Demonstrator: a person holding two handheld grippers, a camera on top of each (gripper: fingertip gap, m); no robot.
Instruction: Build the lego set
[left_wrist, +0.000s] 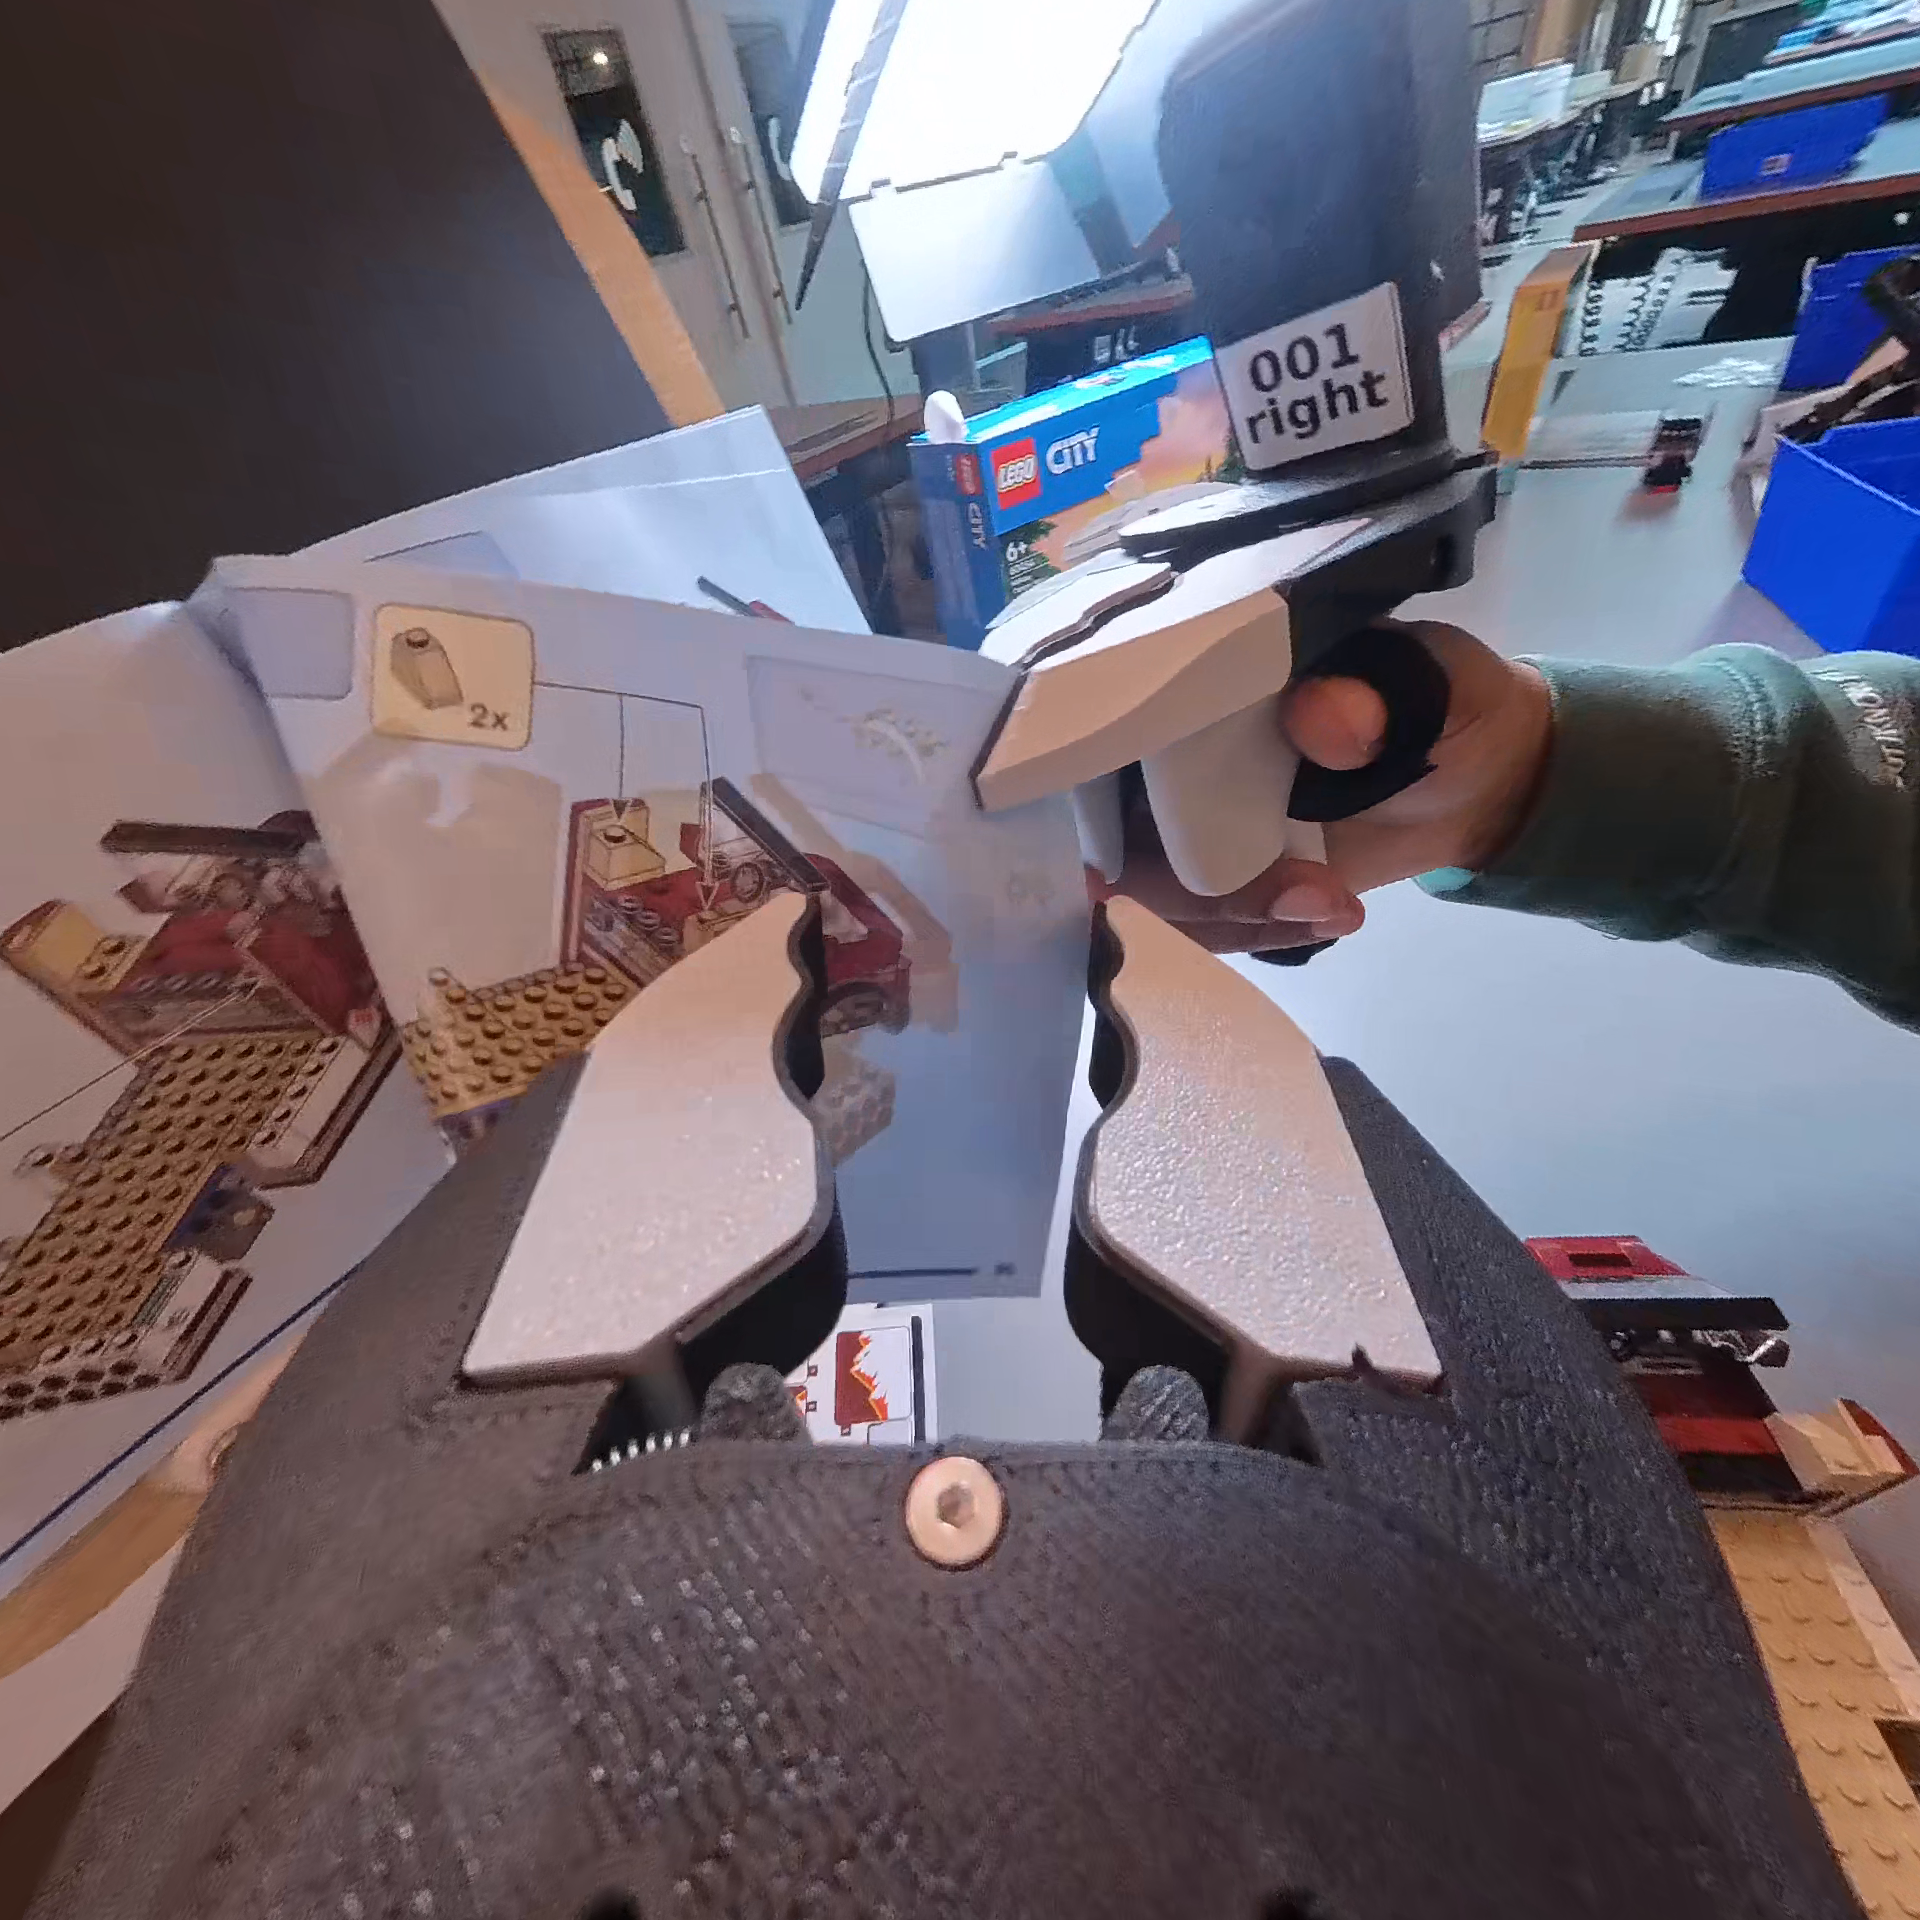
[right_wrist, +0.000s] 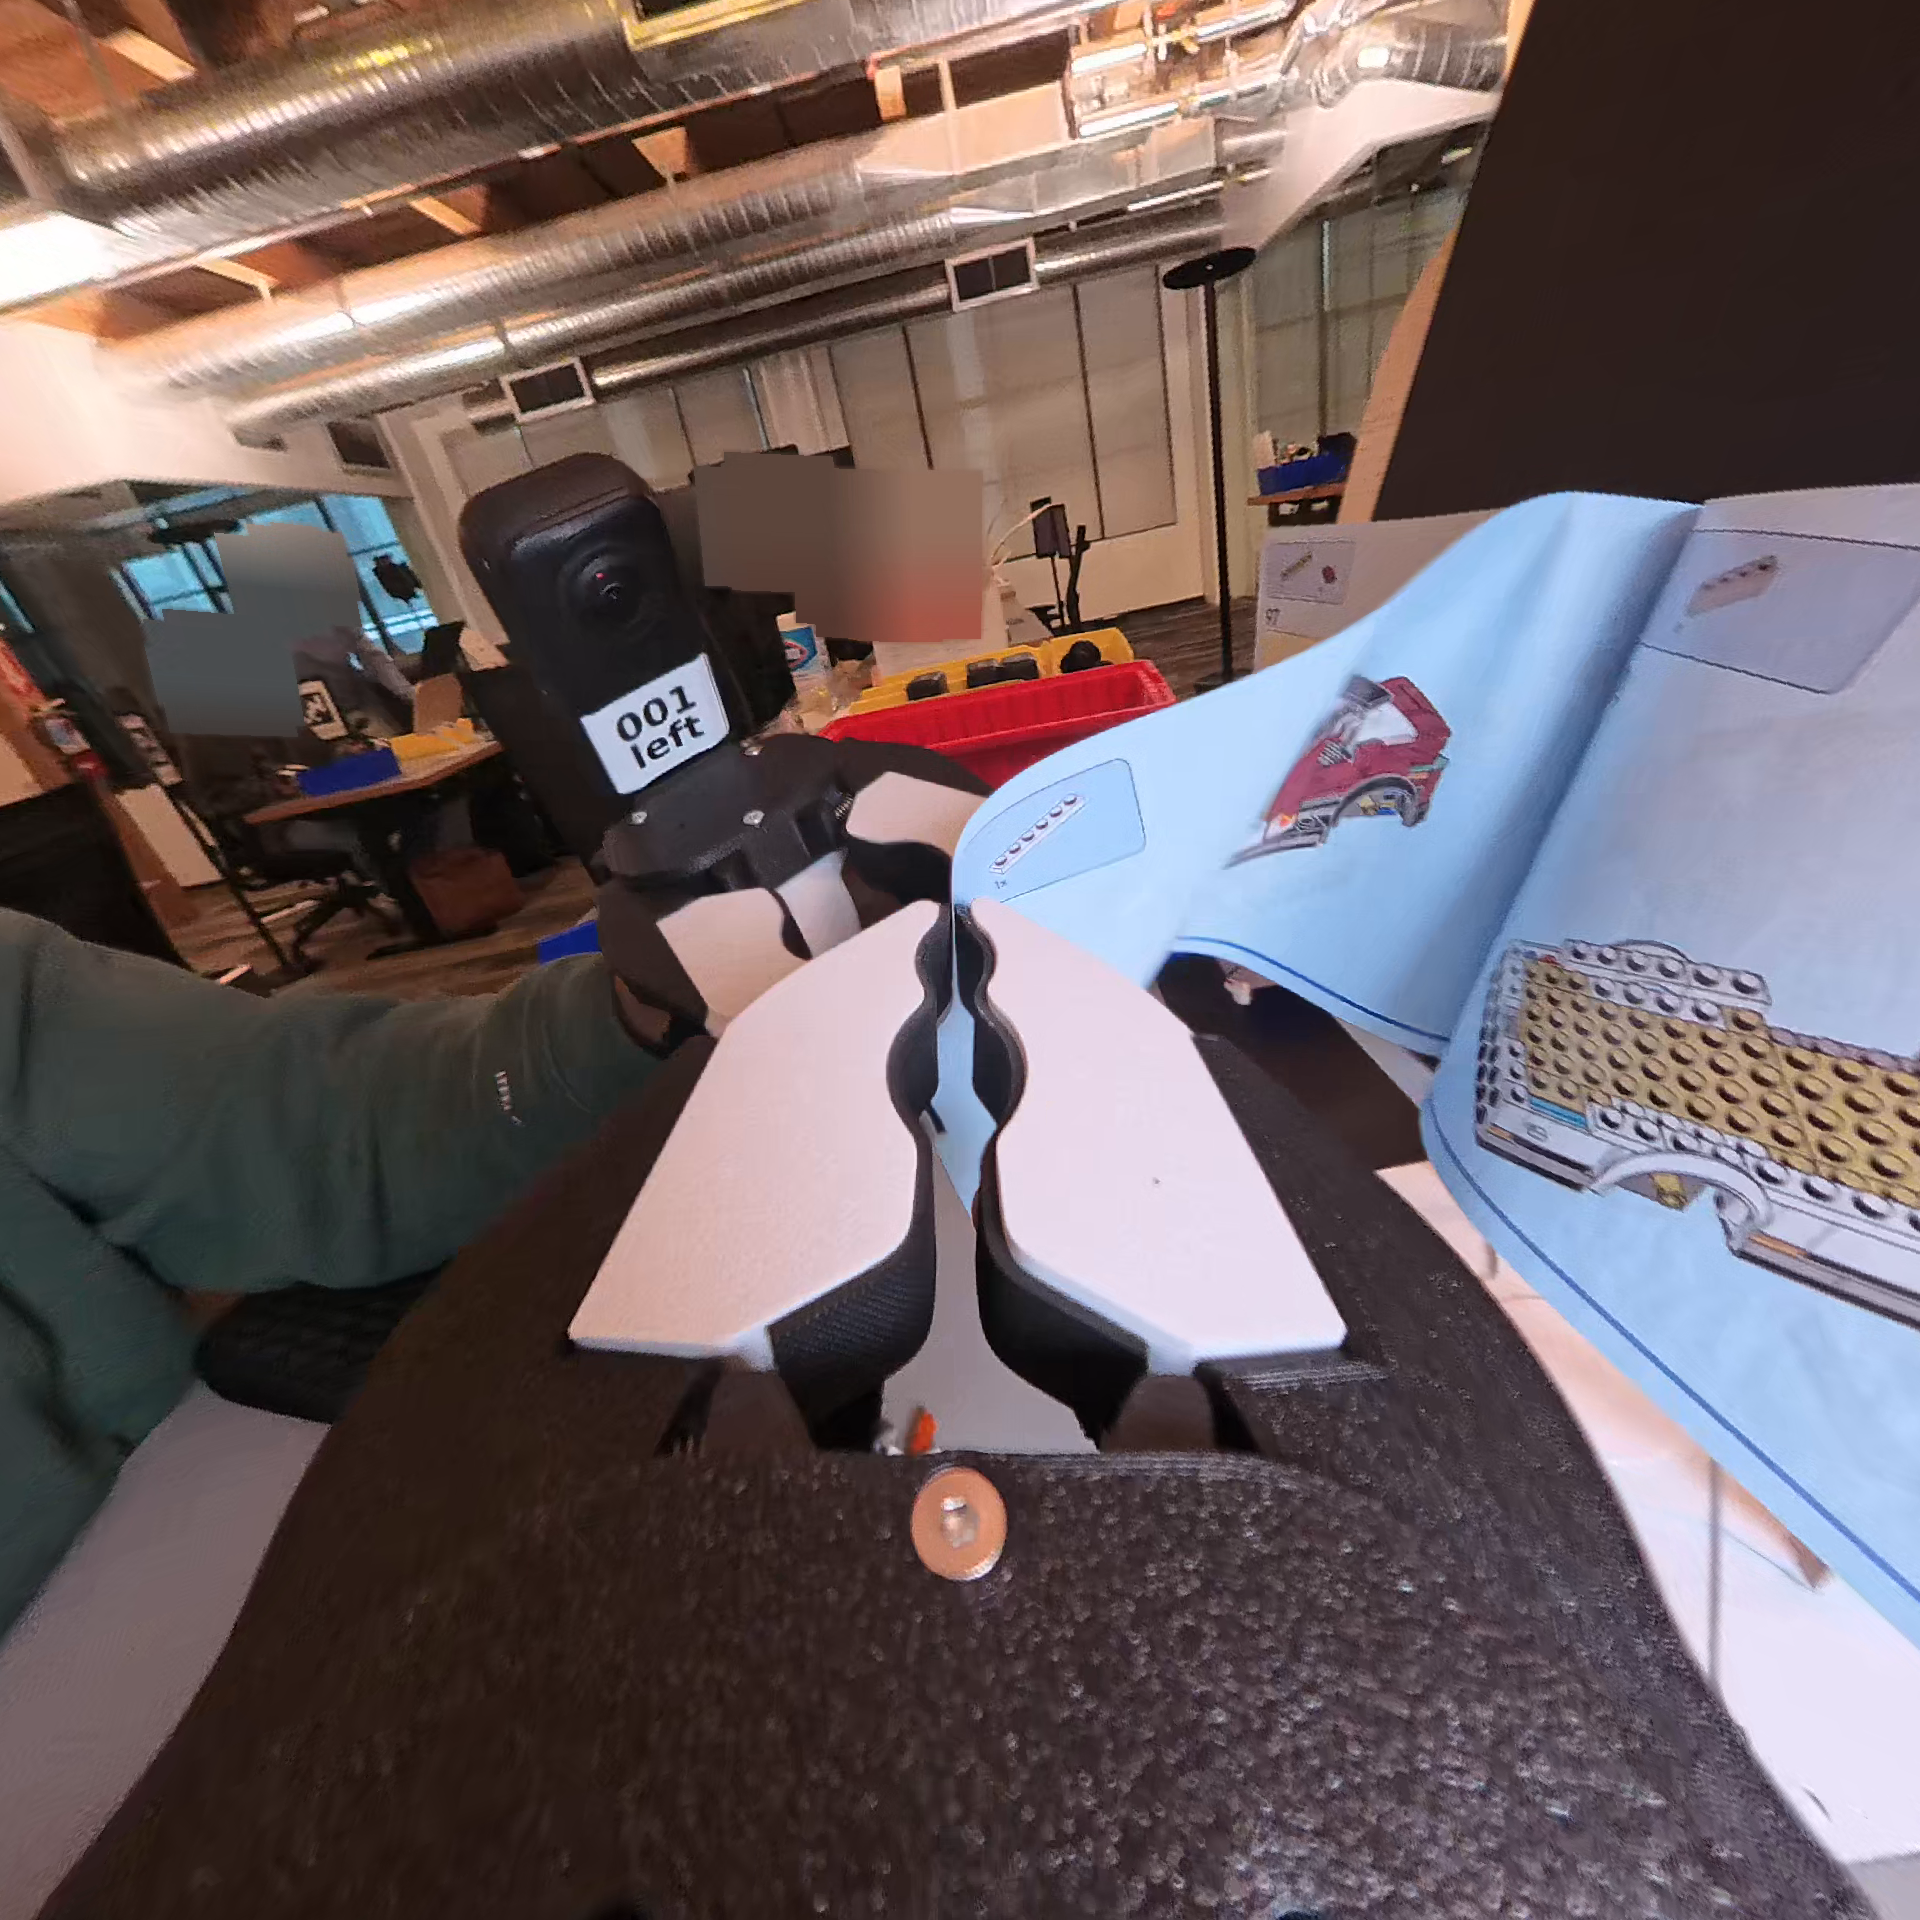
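turning page: right gripper (right_wrist: 951, 940) is clamped on a light-blue paper page of the instruction booklet (right_wrist: 1299, 831), centre frame.
left gripper (left_wrist: 951, 940): jaws apart, holding nothing, page between them.
model: partly built red and tan brick vehicle (left_wrist: 1704, 1371) lies lower right on the white table (left_wrist: 1558, 1091).
progress: judged mid-build; further steps remain.
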